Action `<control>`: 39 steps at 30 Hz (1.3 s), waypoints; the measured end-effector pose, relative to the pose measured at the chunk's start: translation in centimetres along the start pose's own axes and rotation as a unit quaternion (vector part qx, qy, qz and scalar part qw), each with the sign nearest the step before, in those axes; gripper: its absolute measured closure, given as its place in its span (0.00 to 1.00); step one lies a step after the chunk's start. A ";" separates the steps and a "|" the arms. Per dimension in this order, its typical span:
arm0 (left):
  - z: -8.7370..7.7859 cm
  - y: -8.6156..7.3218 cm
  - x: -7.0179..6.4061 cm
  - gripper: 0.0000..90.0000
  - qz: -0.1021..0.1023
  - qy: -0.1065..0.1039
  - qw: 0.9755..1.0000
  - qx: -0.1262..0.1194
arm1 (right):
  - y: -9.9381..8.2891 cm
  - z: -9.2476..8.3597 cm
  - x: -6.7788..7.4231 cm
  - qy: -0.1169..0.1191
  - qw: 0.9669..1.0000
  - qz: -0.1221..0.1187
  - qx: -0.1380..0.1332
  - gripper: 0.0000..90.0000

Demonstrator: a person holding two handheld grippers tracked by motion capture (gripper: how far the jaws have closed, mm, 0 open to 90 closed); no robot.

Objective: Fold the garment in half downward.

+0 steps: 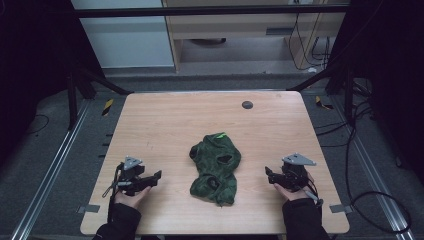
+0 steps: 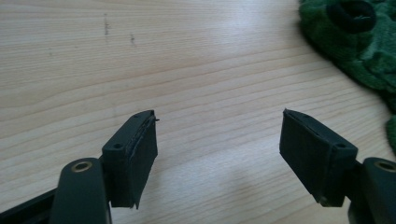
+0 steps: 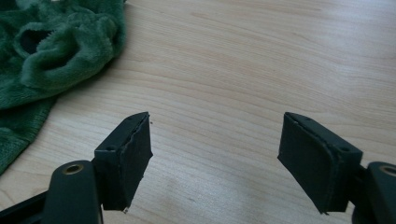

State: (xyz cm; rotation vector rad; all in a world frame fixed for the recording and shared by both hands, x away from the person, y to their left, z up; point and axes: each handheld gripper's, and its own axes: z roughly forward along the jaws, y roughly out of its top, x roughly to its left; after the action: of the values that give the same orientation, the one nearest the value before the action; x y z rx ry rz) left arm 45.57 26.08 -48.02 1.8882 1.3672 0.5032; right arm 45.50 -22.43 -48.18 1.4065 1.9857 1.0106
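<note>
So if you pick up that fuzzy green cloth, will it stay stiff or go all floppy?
Probably floppy: the green plush garment lies crumpled in soft folds. It likely drapes and stretches from wherever it is pinched. Its fuzzy pile should grip rather than slip.

Crumpled fuzzy dark-green fleece garment: deep green plush, darker mottled blotches, black inside its openings, bright lime-green tag at the garment's far edge. Light wooden table under the garment: pale beige-pink with fine straight grain, small dark-grey round disc beyond the garment near the far edge. Left gripper left of the garment: matte black, grey triangular plate. Right gripper right of the garment: same black, same grey plate. Floor round the table: grey; yellow-black striped tape.
</note>
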 end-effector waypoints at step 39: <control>-0.5 2.7 -2.4 0.44 0.021 -0.046 0.998 -0.029 | 3.1 -0.4 3.6 0.096 0.995 -0.017 -0.026 0.42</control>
State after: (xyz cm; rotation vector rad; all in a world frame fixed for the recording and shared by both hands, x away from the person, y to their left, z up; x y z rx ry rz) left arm 46.16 23.61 -45.41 1.8734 1.2431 0.4657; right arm 45.78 -18.55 -45.40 1.2862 2.0944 1.2124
